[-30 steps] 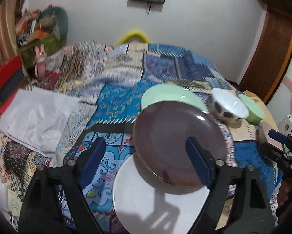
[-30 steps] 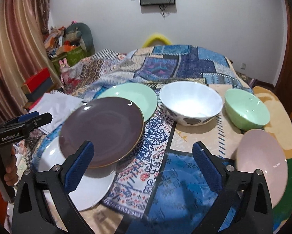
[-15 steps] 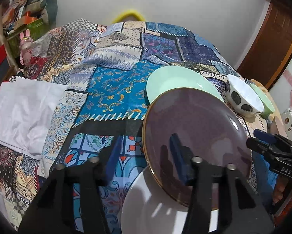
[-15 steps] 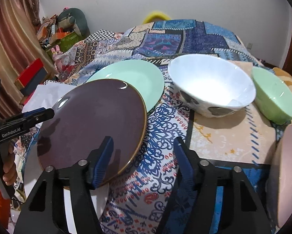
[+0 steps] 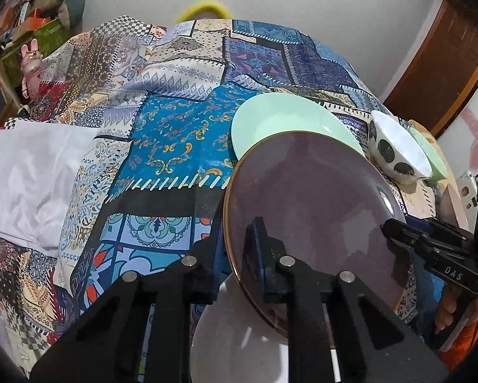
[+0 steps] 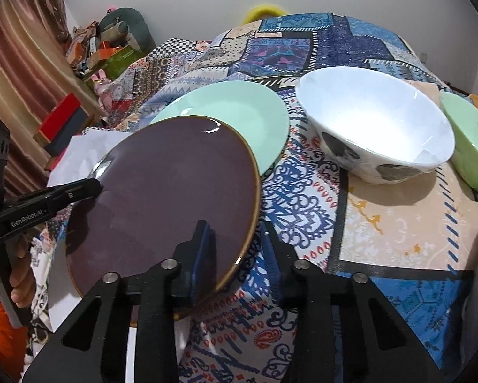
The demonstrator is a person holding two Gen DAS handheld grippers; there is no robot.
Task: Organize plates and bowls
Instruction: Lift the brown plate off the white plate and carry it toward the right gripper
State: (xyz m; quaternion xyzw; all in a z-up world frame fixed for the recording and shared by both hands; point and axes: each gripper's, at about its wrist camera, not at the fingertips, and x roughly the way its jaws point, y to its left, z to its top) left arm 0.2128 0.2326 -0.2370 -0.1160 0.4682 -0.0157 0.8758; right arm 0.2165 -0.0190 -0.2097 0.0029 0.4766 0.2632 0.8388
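Observation:
A dark purple plate with a gold rim is held tilted above a white plate. My left gripper is shut on its left rim. My right gripper is shut on its right rim, and the plate fills the left of the right wrist view. A mint green plate lies just behind it on the patchwork cloth. A white bowl with dark spots and a green bowl stand to the right.
The patchwork cloth covers the whole surface. A white sheet lies at the left. A pink bowl's rim shows at the far right. Boxes and toys are stacked by the curtain.
Both grippers went from open and standing back to closed on the purple plate's opposite rims. Both cameras have moved in closer and lower.

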